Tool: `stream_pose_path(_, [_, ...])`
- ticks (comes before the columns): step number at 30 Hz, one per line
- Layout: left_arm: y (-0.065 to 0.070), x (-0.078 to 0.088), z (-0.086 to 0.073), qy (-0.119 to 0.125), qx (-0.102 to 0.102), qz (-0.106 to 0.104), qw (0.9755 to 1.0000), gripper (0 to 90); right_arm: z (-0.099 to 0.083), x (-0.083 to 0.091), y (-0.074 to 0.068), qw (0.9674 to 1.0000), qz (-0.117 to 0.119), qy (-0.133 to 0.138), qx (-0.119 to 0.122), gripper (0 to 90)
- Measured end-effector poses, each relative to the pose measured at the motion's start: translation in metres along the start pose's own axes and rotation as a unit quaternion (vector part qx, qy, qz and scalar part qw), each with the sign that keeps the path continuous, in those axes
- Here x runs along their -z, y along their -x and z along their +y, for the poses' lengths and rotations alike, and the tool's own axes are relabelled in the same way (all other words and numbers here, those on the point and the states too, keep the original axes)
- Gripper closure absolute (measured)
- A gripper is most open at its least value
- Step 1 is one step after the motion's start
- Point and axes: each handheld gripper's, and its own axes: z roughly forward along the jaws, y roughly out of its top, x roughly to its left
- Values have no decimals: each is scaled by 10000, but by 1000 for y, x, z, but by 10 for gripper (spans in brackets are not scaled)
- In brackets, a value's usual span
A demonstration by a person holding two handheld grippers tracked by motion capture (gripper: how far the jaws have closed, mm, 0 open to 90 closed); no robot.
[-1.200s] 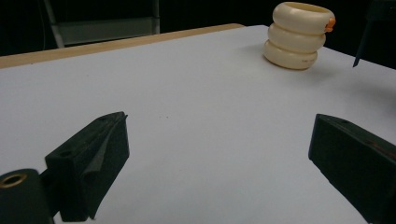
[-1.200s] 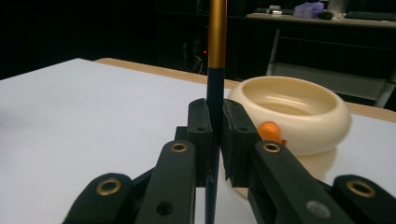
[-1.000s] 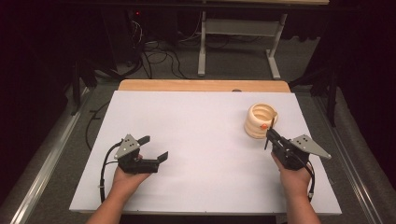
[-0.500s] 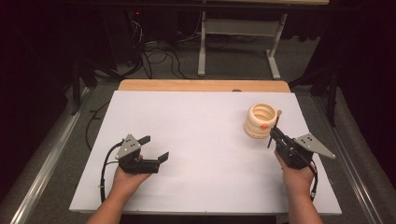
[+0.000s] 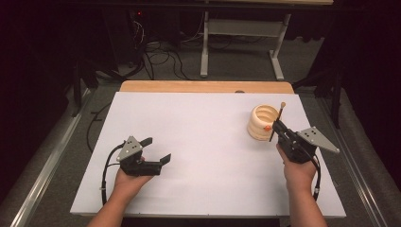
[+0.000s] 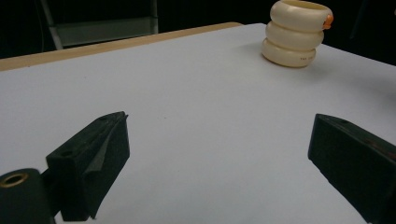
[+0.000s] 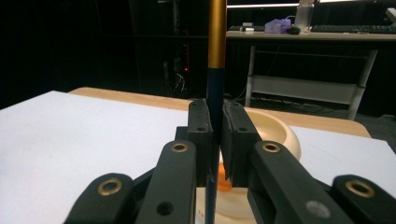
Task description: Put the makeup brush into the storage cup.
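Two black jaws of the right gripper [image 5: 278,126] are pressed together on a thin dark stick [image 7: 215,93], which stands nearly upright between them; its upper part is gold, and in the high view it ends in a small pale knob just above the jaws. Directly behind the stick sits a cream ribbed holder [image 5: 263,122], built like three stacked rings, with a small orange piece [image 5: 267,127] at the side nearest the gripper. The stick's lower end hangs just beside the holder's near wall, and whether it touches I cannot tell. Both stand on the far right part of the white table top [image 5: 203,142].

Well apart, at the near left, the left gripper [image 5: 156,151] rests low over the table with its jaws spread wide and nothing between them, its cable looping toward the edge. A wooden strip [image 5: 203,86] borders the far side of the top.
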Motion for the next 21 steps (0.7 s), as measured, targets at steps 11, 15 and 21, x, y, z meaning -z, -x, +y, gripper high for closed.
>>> stream_pose_path(11, [-1,1,0,35,35,-3,10000,60,22,-7,1,9999,-106,89,8,856])
stream_pose_path(15, [-1,1,0,33,43,-24,10000,61,30,-11,1,9998,-131,119,71,856])
stream_pose_path(21, [0,0,0,22,7,-31,10000,60,39,-18,3,9997,-189,135,105,857])
